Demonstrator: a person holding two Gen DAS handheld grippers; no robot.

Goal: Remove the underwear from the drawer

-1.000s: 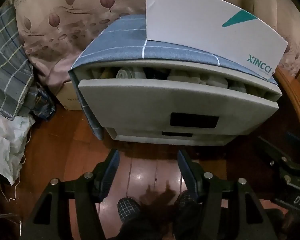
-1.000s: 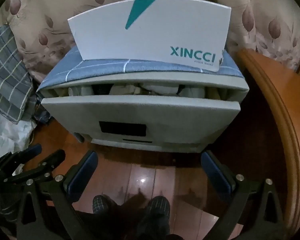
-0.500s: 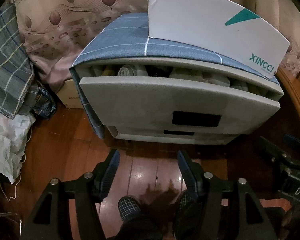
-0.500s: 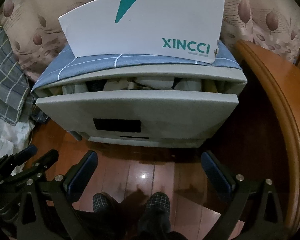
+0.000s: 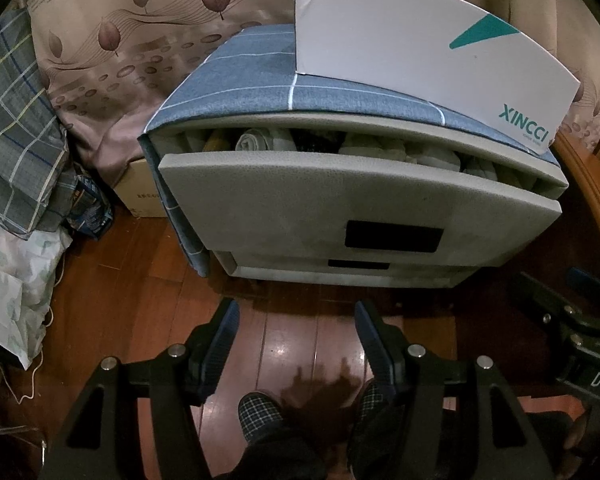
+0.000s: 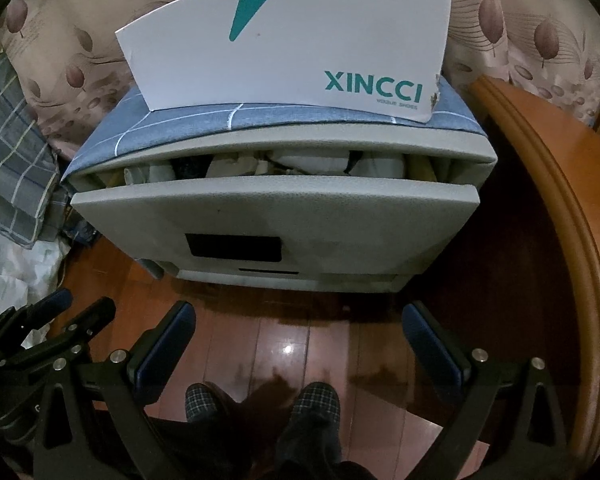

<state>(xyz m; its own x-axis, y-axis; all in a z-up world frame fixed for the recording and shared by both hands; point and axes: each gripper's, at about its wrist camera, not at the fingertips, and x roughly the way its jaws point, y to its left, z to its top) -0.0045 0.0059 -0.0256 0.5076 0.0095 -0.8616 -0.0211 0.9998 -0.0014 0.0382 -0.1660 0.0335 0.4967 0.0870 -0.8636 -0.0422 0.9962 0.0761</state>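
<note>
A grey drawer unit with a blue checked fabric cover stands on the wood floor. Its top drawer (image 5: 340, 196) (image 6: 276, 216) is pulled partly out. Rolled and folded underwear (image 5: 256, 140) (image 6: 312, 160) in grey, white and dark tones shows through the gap. My left gripper (image 5: 296, 320) is open and empty above the floor, short of the drawer front. My right gripper (image 6: 300, 324) is open wider and empty, also short of the drawer front. Each gripper shows at the edge of the other's view.
A white XINCCI shoe box (image 5: 420, 48) (image 6: 284, 44) stands on top of the unit. A leaf-print curtain (image 5: 140, 40) hangs behind. Checked cloth and bags (image 5: 12, 140) are piled at the left. A curved wooden furniture edge (image 6: 560, 200) is at the right. My slippered feet (image 6: 260, 400) are below.
Both grippers have risen and drawn slightly nearer the unit, so more of the drawer's contents show. The drawer and both jaw openings are unchanged.
</note>
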